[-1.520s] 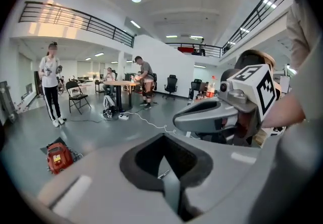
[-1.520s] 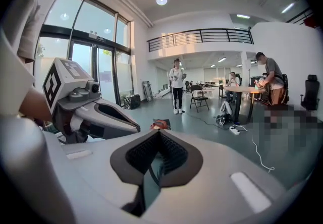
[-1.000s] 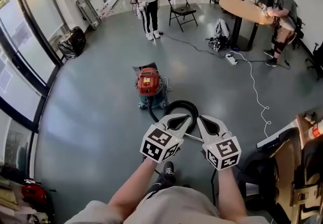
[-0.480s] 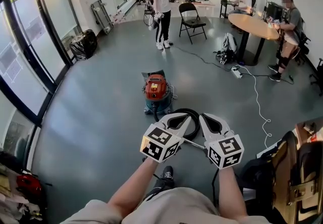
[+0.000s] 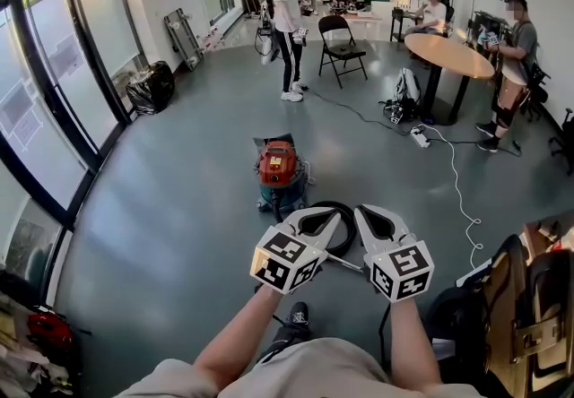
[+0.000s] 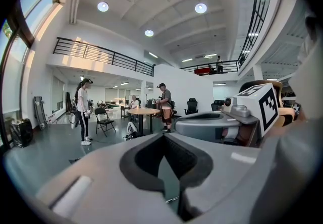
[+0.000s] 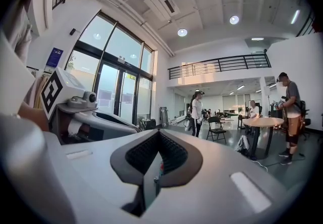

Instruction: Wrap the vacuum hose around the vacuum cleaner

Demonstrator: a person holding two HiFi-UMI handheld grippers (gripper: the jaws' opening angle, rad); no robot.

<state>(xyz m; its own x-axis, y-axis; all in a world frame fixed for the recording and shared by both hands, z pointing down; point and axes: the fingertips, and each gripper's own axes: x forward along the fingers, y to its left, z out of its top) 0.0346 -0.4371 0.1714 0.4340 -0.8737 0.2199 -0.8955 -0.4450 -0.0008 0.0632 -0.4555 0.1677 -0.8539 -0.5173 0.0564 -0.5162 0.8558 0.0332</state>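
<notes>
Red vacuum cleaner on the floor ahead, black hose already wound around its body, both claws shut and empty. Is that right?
Not quite. The head view shows the hose lying in a loop on the floor in front of the vacuum cleaner, not wound around it. The rest stands: left claw and right claw are shut and empty.

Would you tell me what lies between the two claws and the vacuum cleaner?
The head view shows the black hose looped on the floor between the left claw, the right claw and the vacuum cleaner.
</notes>
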